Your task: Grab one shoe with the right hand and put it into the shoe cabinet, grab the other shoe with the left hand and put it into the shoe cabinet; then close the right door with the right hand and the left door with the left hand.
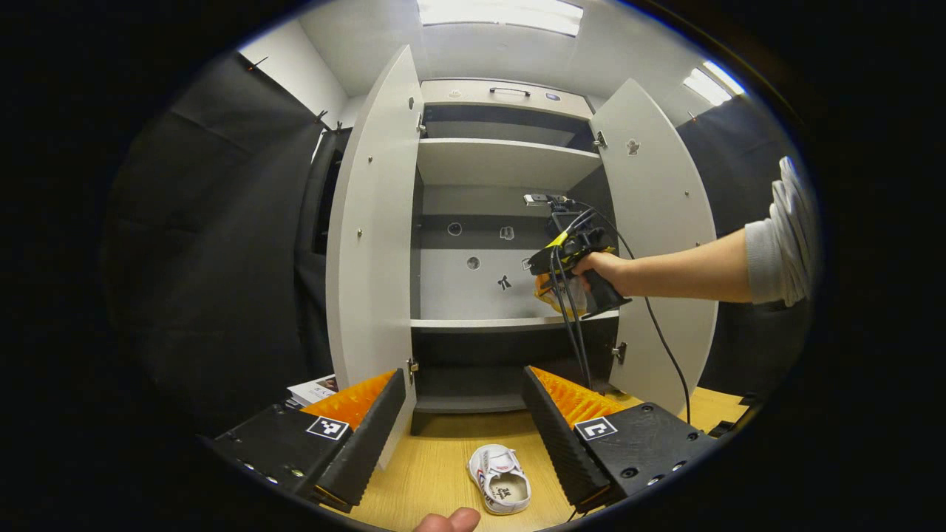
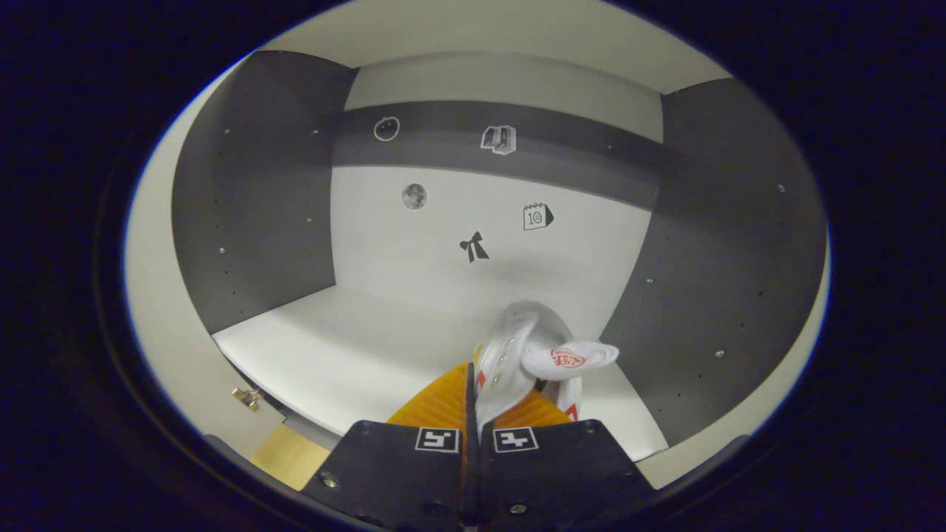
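Shoe one [image 2: 543, 355] hangs pinched by its edge in the right gripper [image 2: 473, 414], both fingers pressed on it, just above the middle shelf [image 2: 332, 347] inside the shoe cabinet [image 1: 510, 159]. The thin grip could let it slip or land tipped near the shelf's front edge if released early. The left gripper [image 1: 462, 421] is spread wide and holds nothing, above the second shoe [image 1: 500, 479] on the wooden floor [image 1: 429, 465]. Count: two shoes, two grippers, two open doors, left door [image 1: 373, 222] and right door [image 1: 658, 222].
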`<state>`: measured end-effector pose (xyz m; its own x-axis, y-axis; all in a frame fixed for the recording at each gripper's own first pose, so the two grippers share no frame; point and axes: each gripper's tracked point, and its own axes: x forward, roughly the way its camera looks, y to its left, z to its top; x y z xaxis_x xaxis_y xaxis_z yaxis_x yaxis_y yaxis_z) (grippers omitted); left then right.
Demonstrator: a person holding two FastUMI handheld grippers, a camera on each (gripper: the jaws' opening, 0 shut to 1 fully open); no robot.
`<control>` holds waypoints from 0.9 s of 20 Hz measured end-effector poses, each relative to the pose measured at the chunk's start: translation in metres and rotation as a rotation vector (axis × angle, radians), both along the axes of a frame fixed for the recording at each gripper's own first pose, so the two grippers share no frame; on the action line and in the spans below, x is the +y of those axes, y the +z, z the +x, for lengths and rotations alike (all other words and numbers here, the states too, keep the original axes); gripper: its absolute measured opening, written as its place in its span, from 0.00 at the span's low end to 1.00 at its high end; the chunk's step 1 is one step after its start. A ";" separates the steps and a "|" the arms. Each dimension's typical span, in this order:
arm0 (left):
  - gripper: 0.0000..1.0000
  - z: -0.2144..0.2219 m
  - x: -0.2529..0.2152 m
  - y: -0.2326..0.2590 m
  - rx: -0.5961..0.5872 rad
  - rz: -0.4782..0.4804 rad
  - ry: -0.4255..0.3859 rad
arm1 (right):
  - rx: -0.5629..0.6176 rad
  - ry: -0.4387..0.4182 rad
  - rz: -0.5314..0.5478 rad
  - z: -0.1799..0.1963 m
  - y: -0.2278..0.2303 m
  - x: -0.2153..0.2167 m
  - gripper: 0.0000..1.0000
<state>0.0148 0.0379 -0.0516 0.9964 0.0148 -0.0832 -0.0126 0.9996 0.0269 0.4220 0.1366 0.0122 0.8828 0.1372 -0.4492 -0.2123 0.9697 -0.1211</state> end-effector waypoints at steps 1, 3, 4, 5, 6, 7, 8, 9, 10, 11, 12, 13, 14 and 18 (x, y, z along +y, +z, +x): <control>0.95 0.001 0.002 -0.002 0.006 -0.001 0.003 | 0.023 -0.007 -0.001 0.009 -0.004 -0.001 0.04; 0.95 0.003 0.007 -0.004 0.016 -0.003 0.012 | 0.059 -0.017 -0.018 0.022 -0.011 0.000 0.04; 0.95 0.004 0.009 -0.005 0.017 -0.004 0.017 | 0.073 -0.011 -0.023 0.024 -0.014 0.003 0.04; 0.95 0.005 0.011 -0.006 0.019 -0.006 0.021 | 0.093 0.002 -0.029 0.022 -0.016 0.005 0.04; 0.95 0.006 0.012 -0.007 0.019 -0.011 0.020 | 0.118 0.004 -0.036 0.024 -0.020 0.005 0.04; 0.95 0.006 0.011 -0.008 0.022 -0.015 0.019 | 0.136 -0.009 -0.043 0.024 -0.022 0.003 0.04; 0.95 0.007 0.012 -0.009 0.023 -0.015 0.020 | 0.158 -0.023 -0.055 0.026 -0.026 0.002 0.04; 0.95 0.008 0.012 -0.010 0.025 -0.014 0.020 | 0.180 -0.031 -0.067 0.024 -0.027 0.001 0.04; 0.95 0.008 0.011 -0.011 0.027 -0.012 0.019 | 0.197 -0.030 -0.074 0.024 -0.030 0.002 0.04; 0.95 0.008 0.010 -0.011 0.025 -0.011 0.016 | 0.203 -0.033 -0.080 0.027 -0.032 0.003 0.05; 0.95 0.009 0.009 -0.011 0.024 -0.010 0.014 | 0.208 -0.037 -0.088 0.028 -0.034 0.004 0.05; 0.95 0.008 0.009 -0.012 0.026 -0.009 0.014 | 0.216 -0.034 -0.095 0.027 -0.035 0.005 0.07; 0.95 0.008 0.009 -0.012 0.029 -0.009 0.015 | 0.225 -0.032 -0.102 0.026 -0.037 0.006 0.08; 0.95 0.006 0.014 -0.013 0.026 -0.017 0.026 | 0.221 -0.034 -0.095 0.017 -0.031 0.008 0.28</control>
